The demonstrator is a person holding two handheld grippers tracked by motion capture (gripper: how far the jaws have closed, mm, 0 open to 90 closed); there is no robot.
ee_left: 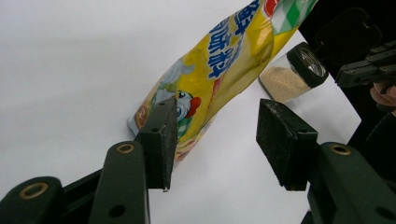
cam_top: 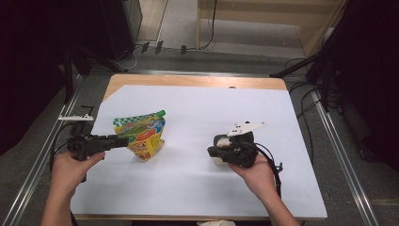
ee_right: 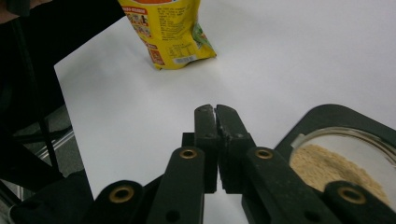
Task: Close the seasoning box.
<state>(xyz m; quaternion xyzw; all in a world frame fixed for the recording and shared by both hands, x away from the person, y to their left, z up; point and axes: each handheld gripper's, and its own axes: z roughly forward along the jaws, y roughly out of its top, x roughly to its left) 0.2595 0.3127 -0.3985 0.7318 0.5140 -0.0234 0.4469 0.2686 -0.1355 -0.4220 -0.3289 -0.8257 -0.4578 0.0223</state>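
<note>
A yellow snack pouch (cam_top: 141, 135) with a green-checked top stands tilted on the white sheet (cam_top: 211, 108) at centre left. My left gripper (cam_top: 123, 140) reaches its left side. In the left gripper view the jaws (ee_left: 217, 116) stand apart around the pouch's (ee_left: 219, 70) lower corner, and the far pad is clear of it. A small glass jar (ee_left: 292, 74) of beige powder has its black flip lid (ee_left: 348, 35) open. It sits by my right gripper (cam_top: 210, 150), whose jaws (ee_right: 215, 112) are pressed together with nothing between them, just left of the jar (ee_right: 336, 168).
The sheet covers most of a wooden table (cam_top: 188, 81). Metal rails (cam_top: 42, 160) run along both sides of it. Cables and dark stands (cam_top: 324, 70) sit beyond the far edge. A grey plate (cam_top: 244, 128) rides on the right gripper.
</note>
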